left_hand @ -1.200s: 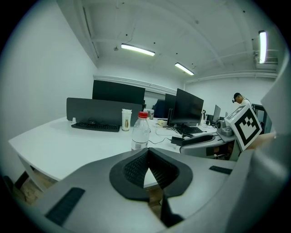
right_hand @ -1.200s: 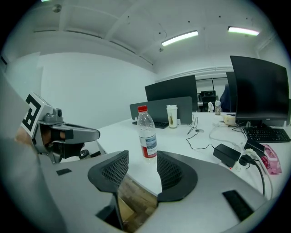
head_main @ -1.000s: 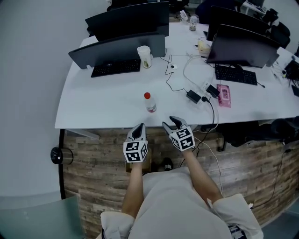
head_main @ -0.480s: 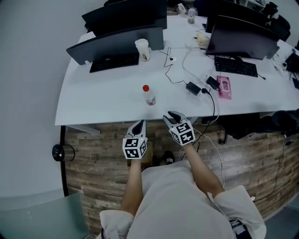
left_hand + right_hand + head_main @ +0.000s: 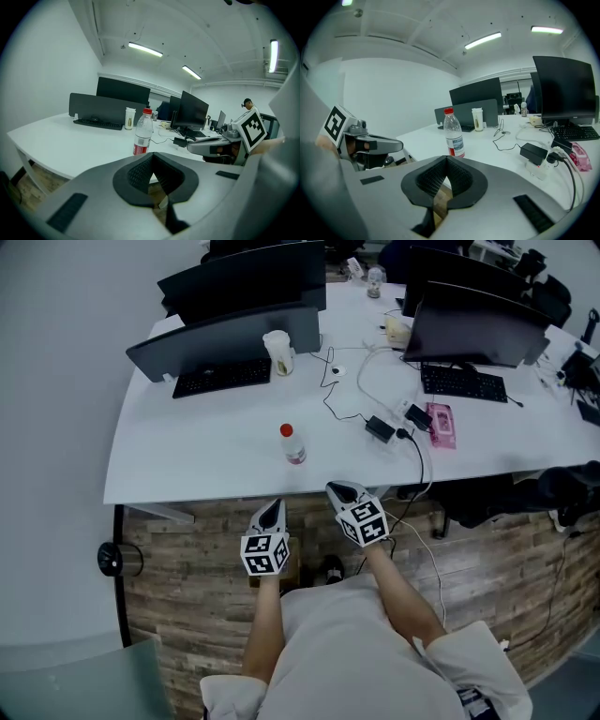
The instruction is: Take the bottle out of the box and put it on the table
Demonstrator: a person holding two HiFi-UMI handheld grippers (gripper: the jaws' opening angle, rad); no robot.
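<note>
A clear plastic bottle (image 5: 292,443) with a red cap and red label stands upright on the white table (image 5: 187,460), near its front edge. It also shows in the left gripper view (image 5: 142,132) and the right gripper view (image 5: 453,133). My left gripper (image 5: 273,507) hangs just in front of the table edge, shut and empty. To its right, my right gripper (image 5: 342,491) has just been closing its jaws with nothing between them and is now shut. Both point toward the bottle without touching it. A bit of brown cardboard box (image 5: 293,568) shows on the floor between my arms.
Two black monitors (image 5: 234,329) (image 5: 469,329) with keyboards (image 5: 220,378) stand at the back of the table. A cup (image 5: 278,351), black cables and a power adapter (image 5: 380,428), and a pink pack (image 5: 441,424) lie to the right. A black round object (image 5: 111,559) sits on the wooden floor.
The right gripper's jaws have gone from open to shut. Both grippers sit a little lower and further back from the table edge. The bottle has not moved.
</note>
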